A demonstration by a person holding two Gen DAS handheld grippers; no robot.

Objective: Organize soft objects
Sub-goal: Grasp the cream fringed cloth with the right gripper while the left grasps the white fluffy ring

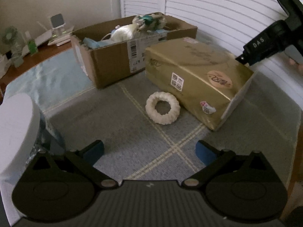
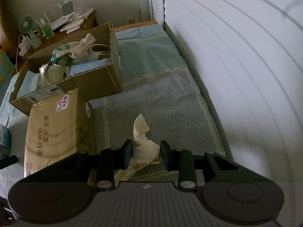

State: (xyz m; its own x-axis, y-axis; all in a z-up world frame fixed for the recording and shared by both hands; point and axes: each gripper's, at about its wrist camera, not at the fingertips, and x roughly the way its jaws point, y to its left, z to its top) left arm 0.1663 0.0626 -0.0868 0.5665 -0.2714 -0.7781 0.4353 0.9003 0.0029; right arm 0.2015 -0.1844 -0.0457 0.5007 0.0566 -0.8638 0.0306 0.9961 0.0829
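Note:
A white fluffy ring (image 1: 162,107) lies on the grey-green cloth, beside a gold tissue pack (image 1: 195,75). My left gripper (image 1: 149,150) is open and empty, a short way in front of the ring. A cardboard box (image 1: 113,60) behind holds several soft items: pouches and blue packs. In the right wrist view my right gripper (image 2: 145,154) is shut on a cream cloth pouch (image 2: 144,145), held above the cloth to the right of the gold pack (image 2: 55,128). The box (image 2: 98,79) stands beyond, with a cream drawstring bag (image 2: 83,47) inside.
White louvred shutters (image 1: 217,9) run along the right side. A wooden desk (image 2: 56,36) behind the box carries a small fan (image 2: 26,24) and white gadgets. A white rounded object (image 1: 15,124) sits at my left. The right gripper's body (image 1: 274,37) shows top right.

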